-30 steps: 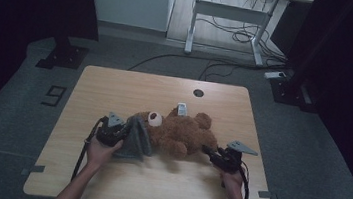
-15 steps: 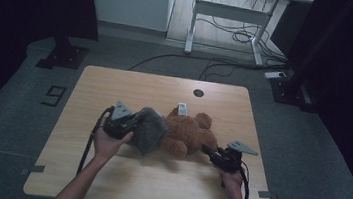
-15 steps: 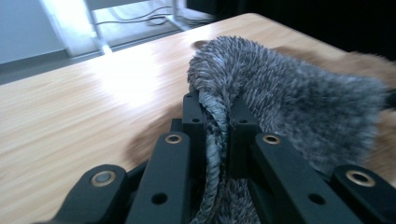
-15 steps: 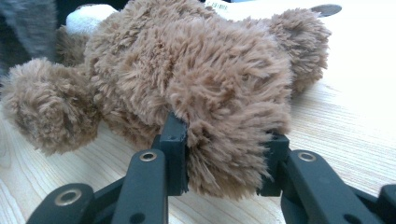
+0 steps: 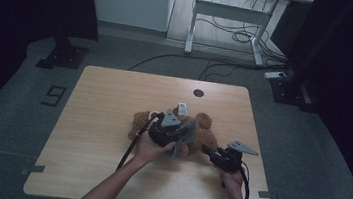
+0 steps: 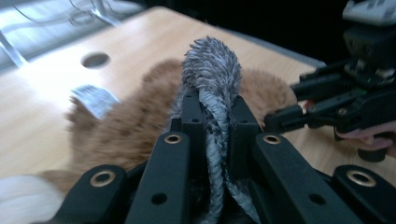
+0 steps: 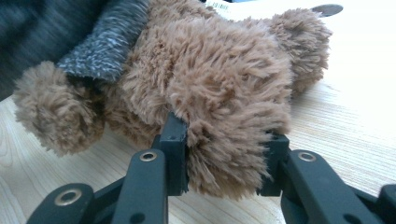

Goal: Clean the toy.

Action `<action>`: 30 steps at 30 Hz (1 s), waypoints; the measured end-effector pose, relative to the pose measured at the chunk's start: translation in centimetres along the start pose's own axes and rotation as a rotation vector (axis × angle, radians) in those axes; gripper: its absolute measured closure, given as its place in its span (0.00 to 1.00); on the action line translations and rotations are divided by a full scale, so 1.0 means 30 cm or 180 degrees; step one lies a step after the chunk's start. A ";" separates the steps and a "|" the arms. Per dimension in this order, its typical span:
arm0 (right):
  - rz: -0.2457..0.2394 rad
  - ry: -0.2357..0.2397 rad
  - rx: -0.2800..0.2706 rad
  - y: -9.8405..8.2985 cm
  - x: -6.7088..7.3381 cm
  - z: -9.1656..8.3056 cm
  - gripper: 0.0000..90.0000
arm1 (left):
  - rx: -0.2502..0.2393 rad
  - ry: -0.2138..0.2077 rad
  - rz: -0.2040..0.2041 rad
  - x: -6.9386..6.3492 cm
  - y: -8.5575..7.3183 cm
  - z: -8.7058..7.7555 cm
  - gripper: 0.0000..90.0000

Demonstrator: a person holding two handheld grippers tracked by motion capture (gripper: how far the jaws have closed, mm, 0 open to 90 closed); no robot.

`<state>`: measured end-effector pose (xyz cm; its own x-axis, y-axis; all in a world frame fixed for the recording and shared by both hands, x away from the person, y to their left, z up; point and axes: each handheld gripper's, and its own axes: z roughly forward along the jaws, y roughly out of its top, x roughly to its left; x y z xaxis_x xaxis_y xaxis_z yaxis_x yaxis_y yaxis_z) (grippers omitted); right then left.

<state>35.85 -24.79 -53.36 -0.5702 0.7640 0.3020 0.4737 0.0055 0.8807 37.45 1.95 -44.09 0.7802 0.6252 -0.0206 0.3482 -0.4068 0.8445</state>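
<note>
left gripper (image 5: pixel 176 138) clamped on grey cloth (image 6: pixel 211 74), now carried over teddy bear (image 7: pixel 219 79); right gripper (image 7: pixel 224 154) pinches bear's limb, anchoring it for dressing

table (image 5: pixel 100 136): teddy bear (image 5: pixel 205 138) lies near centre, a little toward 5 o'clock | cable hole (image 5: pixel 198 93) at 12 o'clock of bear | tag (image 5: pixel 182 109) at bear's 11 o'clock edge | cloth (image 5: pixel 185 133) draped on bear | left gripper (image 5: pixel 173 129) over bear's 9 o'clock side | right gripper (image 5: pixel 211 155) at bear's 4 o'clock
</note>
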 end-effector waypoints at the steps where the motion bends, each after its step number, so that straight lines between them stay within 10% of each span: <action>1: 0.0005 -0.0004 0.0001 0.000 0.000 0.000 0.71 | 0.0035 -0.0035 -0.0038 0.000 -0.007 0.015 0.89; 15: -0.0024 -0.0017 0.0044 -0.001 -0.001 0.001 0.71 | 0.0235 -0.0049 -0.0231 0.066 -0.101 -0.014 0.89; 30: -0.0001 -0.0012 0.0068 -0.002 -0.004 0.003 0.71 | 0.0397 0.0218 -0.0380 0.173 -0.214 -0.109 0.89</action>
<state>35.95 -24.81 -53.48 -0.5677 0.7665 0.3003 0.4879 0.0194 0.8727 37.58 9.98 -47.87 0.6937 0.7161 -0.0767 0.5014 -0.4038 0.7652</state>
